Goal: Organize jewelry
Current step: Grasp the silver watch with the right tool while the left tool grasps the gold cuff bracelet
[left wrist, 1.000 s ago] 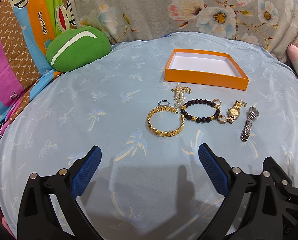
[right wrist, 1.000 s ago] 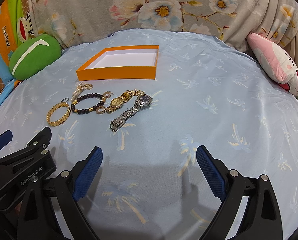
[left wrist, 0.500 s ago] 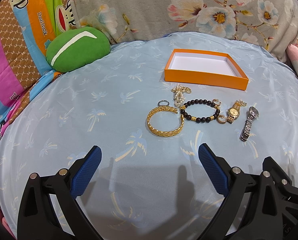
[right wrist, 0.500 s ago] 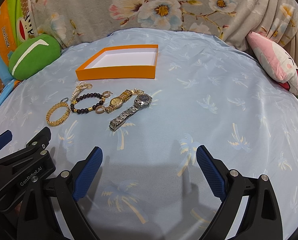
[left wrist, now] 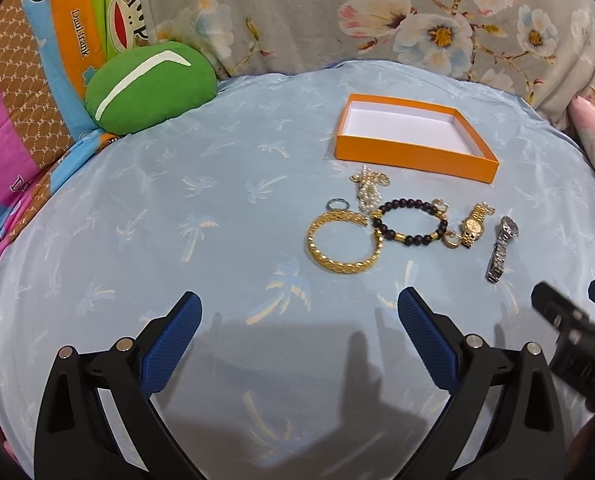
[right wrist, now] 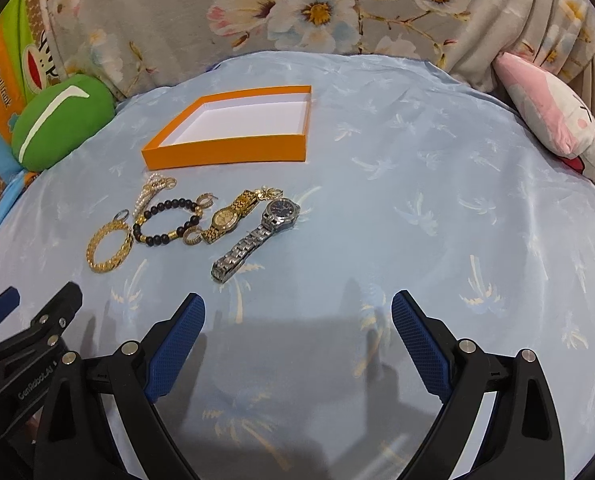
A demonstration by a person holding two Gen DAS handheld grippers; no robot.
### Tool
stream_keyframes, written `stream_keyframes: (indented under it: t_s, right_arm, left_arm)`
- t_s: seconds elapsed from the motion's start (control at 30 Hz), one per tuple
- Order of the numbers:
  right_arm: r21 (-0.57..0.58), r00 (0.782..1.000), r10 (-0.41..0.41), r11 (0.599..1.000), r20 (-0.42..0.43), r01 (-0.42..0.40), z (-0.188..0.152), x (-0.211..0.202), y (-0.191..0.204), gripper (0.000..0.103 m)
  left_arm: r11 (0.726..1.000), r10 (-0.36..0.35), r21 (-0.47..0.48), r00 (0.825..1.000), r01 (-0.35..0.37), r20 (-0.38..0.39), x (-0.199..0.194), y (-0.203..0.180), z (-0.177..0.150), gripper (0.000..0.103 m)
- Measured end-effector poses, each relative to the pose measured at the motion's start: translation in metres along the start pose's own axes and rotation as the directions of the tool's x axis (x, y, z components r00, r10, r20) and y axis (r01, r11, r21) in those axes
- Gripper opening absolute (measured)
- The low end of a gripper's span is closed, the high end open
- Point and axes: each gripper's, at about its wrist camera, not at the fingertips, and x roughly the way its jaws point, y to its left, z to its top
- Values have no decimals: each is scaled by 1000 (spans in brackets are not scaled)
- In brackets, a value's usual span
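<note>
An empty orange box (left wrist: 413,156) (right wrist: 225,154) with a white inside sits on the light blue sheet. In front of it lie a gold bangle (left wrist: 343,244) (right wrist: 109,246), a black bead bracelet (left wrist: 409,222) (right wrist: 165,220), a pearl piece (left wrist: 367,190) (right wrist: 151,192), a small ring (left wrist: 336,204), a gold watch (left wrist: 475,224) (right wrist: 227,218) and a silver watch (left wrist: 502,248) (right wrist: 253,238). My left gripper (left wrist: 297,336) is open, short of the bangle. My right gripper (right wrist: 297,334) is open, near the silver watch's strap end.
A green cushion (left wrist: 147,86) (right wrist: 59,120) rests at the back left and a pink plush pillow (right wrist: 557,124) at the back right. A floral cloth (left wrist: 377,12) rises behind the sheet. Bare sheet spreads right of the watches.
The right gripper has crept slightly forward toward the jewelry, and its body shows blurred and further in at the right of the left wrist view. Both grippers stay open.
</note>
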Motion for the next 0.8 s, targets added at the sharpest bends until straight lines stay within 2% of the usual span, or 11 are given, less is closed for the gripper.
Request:
stream_keyframes:
  t_s: [0.17,0.27,0.5,0.67,0.8]
  right_arm:
    - [55,1000,23,998,-16,-22,20,15,-1,91]
    - [57,999,14,998,-34,-12,29,27,4,85]
    - [94,993,31,995,-114,-21,38,58,7,54]
    - [102,995,28,995,-99,-18,42,62,8,45]
    - [80,996,15,997,-90,-7,46,66,10,25]
  left_arm:
    - [997,-23,-74,1000,23,-3,4,28,13,96]
    - [994,-32,-103,999,31,-13,10,39,19,96]
    - [998,-7,-61,999,5,-33,21,32,23,96]
    - [1000,-19,-14,999,18,-45,26,18,24,96]
    - [999,-38,12,997,38,-61,33,6,24,96]
